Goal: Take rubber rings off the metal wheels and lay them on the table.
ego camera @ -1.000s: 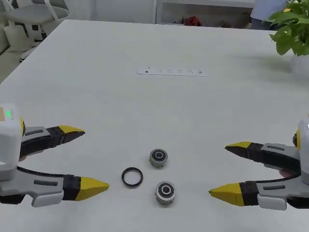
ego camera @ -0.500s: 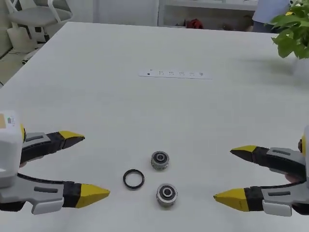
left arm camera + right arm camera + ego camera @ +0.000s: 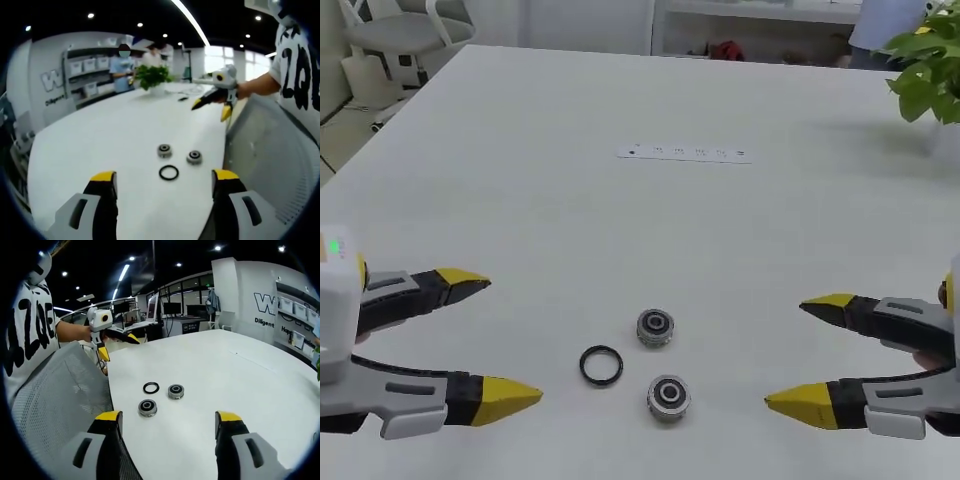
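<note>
Stretching away from the person, the white worktop (image 3: 620, 230) carries everything the task concerns. A leafy green plant (image 3: 928, 70) stands at its far right corner, and a white office chair (image 3: 405, 30) sits beyond the far left corner. A flat white socket strip (image 3: 685, 153) lies across the middle of the worktop, well beyond the small parts.

The left claw (image 3: 510, 340) hovers low at the left, its two yellow-tipped jaws spread wide and holding nothing. The right claw (image 3: 788, 353) mirrors it at the right, jaws likewise wide apart and empty. Both point inward toward the small parts between them, and neither touches any of them.

Two metal wheels lie flat on the worktop, near the person's edge and roughly midway between the claws. The farther wheel (image 3: 655, 327) looks mostly silver round its rim. The nearer wheel (image 3: 668, 395) sits just toward the person from it and shows a darker band round its edge, though whether that is a rubber ring is hard to tell at this size. The two wheels are close together but apart.

One black rubber ring (image 3: 601, 365) lies flat on the bare worktop just to the left of the wheels, on the left claw's side, touching neither wheel. In the left claw's view it rests closest, centred between the open jaws.
</note>
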The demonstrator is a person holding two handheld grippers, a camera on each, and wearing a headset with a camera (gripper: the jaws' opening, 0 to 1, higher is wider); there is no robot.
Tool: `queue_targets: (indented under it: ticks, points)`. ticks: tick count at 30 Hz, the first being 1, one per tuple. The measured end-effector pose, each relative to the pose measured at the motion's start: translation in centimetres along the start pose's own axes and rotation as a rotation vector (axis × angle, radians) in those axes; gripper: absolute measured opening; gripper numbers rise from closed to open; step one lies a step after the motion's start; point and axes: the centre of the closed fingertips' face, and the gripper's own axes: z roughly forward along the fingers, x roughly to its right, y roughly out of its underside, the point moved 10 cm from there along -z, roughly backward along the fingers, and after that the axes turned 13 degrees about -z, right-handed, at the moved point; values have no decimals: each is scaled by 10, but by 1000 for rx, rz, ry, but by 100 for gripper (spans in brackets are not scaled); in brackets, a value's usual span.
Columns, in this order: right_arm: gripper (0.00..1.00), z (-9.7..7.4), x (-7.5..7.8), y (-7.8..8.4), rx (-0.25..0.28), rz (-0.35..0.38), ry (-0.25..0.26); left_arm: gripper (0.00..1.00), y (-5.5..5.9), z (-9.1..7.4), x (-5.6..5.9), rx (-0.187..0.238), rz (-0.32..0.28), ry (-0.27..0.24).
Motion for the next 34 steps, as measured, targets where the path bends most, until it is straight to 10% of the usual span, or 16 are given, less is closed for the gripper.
queue_targets:
  ticks: [34]
  points:
    - [75,-4,5,3,-3,7,13,78,-8,2,-3,1,18,-3]
